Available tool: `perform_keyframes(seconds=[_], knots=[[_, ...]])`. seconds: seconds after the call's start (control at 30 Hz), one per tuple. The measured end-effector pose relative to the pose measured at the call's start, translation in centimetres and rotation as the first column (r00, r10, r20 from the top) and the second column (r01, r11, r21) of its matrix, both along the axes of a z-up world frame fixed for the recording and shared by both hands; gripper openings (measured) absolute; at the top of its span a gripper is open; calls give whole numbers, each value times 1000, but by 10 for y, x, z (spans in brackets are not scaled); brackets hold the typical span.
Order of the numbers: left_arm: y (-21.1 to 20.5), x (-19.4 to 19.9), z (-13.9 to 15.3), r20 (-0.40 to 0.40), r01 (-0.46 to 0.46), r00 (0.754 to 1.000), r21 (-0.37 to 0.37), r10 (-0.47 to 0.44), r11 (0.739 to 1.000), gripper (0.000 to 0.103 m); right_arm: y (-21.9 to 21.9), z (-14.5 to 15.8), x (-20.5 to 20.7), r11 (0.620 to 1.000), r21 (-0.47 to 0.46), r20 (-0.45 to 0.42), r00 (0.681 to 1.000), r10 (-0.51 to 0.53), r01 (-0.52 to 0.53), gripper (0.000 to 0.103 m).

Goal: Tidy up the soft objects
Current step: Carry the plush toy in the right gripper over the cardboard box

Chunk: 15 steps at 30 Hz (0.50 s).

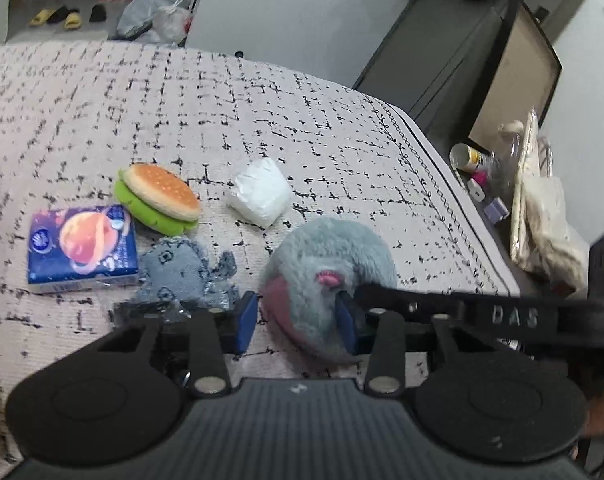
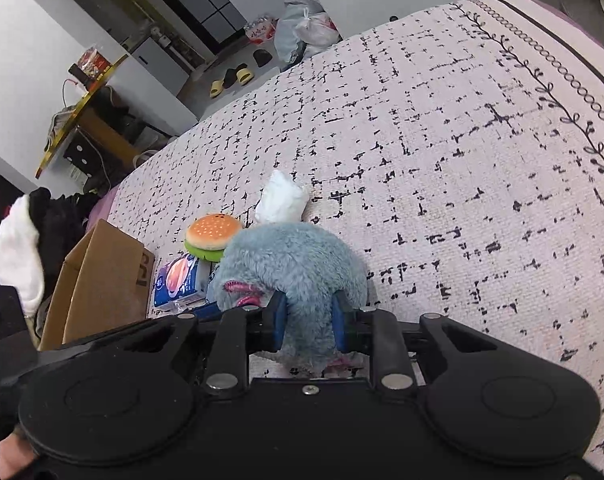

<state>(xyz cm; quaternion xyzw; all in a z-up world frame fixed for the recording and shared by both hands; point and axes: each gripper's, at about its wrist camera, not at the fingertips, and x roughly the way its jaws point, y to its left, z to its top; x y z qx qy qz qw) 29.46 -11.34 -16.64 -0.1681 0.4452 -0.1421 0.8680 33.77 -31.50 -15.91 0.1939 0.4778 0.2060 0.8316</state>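
A bed [image 1: 262, 112] with a pale, black-flecked cover carries 5 soft things. Around the grey plush toy [image 1: 325, 280]: a white packet [image 1: 260, 192] beyond it, a burger toy [image 1: 158, 198], a blue tissue pack [image 1: 82, 250] and a small grey plush [image 1: 182, 272] to its left.

A fluffy grey-blue plush [image 1: 325, 276] with pink patches lay on the patterned cover [image 1: 222, 112]. Nearby sat a burger toy [image 1: 158, 198], tissue pack [image 1: 82, 248], white packet [image 1: 260, 192] and grey plush [image 1: 182, 272].

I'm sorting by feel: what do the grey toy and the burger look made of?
Grey plush toy: fuzzy pile fabric, matte, dented where the right gripper pinches it. Burger: smooth and matte, likely squishy foam, though it could be fabric.
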Motion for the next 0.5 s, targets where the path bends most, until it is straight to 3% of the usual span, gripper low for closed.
perform_keyframes(seconds=[0.03,0.07,0.5], knots=[[0,2,-1,-8,1,1000,-21,-1,1000,27,0,0,-1,1000,2,-1,1000,-2,3,21],[-1,3,-1,-15,-2,1000,-33,1,999,26,0,1,-2,1000,5,-1,1000,-4,4,20],[16,-25,41,97,14,995,-27,-11,1000,23,16,43,-25,1000,-3,73,997,1,-1,19]])
